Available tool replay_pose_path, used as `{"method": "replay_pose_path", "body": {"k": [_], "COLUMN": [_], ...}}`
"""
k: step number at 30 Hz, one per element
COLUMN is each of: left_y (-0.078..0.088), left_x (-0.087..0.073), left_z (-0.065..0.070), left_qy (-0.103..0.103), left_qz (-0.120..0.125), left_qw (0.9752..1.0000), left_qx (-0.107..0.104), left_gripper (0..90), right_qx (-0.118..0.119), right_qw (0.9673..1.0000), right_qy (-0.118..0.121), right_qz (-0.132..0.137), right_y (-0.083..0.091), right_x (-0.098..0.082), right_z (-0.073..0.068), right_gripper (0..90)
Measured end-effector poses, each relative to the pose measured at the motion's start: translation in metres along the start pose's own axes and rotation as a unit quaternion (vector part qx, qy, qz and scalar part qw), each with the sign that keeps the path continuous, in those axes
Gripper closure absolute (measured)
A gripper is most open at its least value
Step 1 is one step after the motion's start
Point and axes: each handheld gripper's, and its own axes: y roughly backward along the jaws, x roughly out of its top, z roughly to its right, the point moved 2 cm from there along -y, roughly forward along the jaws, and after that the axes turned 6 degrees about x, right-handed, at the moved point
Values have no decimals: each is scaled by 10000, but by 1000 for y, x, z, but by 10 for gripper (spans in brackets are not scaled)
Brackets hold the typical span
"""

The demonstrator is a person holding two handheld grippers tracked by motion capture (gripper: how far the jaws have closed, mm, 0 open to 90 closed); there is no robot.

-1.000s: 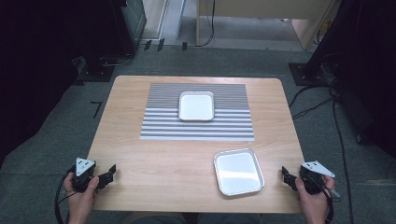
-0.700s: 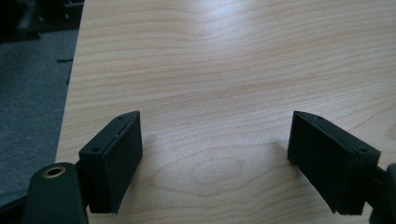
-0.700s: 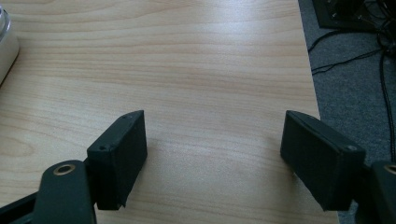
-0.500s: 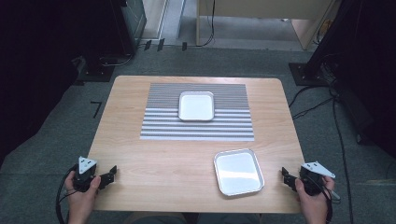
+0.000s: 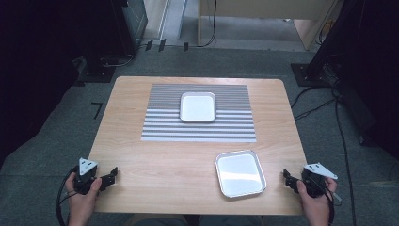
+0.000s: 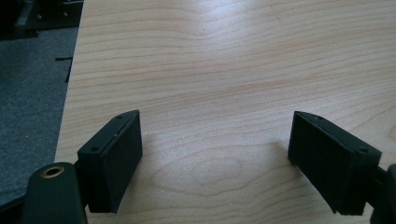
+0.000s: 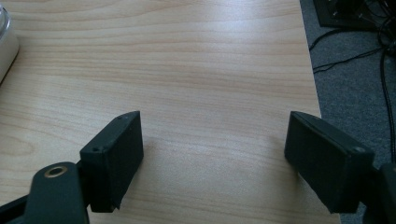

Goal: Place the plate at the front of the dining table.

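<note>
My left gripper (image 5: 112, 176) rests at the table's near left corner, held by a hand. Its jaws stand wide open over bare wood (image 6: 215, 158), with nothing between them. At the near right edge, my right gripper (image 5: 288, 180) is also open, and its jaws have just been opening a little wider with nothing between them (image 7: 212, 158). A shiny metal tray (image 5: 240, 173) lies empty just left of the right gripper. Farther back, a smaller white tray (image 5: 198, 106) sits empty on a grey striped mat (image 5: 200, 129).
The light wooden table (image 5: 155, 160) stands on grey carpet. Cables run over the floor at the right (image 5: 339, 122), and dark equipment stands at the back left. In the right gripper view the metal tray's rim (image 7: 5, 42) shows at the upper left.
</note>
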Motion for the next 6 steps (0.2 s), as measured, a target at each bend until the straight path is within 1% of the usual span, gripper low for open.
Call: {"method": "replay_pose_path", "body": {"k": [6], "left_y": [0], "left_x": [0], "left_z": [0], "left_qy": [1], "left_qz": [-2], "left_qw": [10000], "left_qx": [0], "left_gripper": [176], "right_qx": [-37], "right_qw": [10000], "right_qy": [-43], "right_qz": [-28], "right_y": [0], "right_x": [0], "right_z": [0], "right_gripper": [165]}}
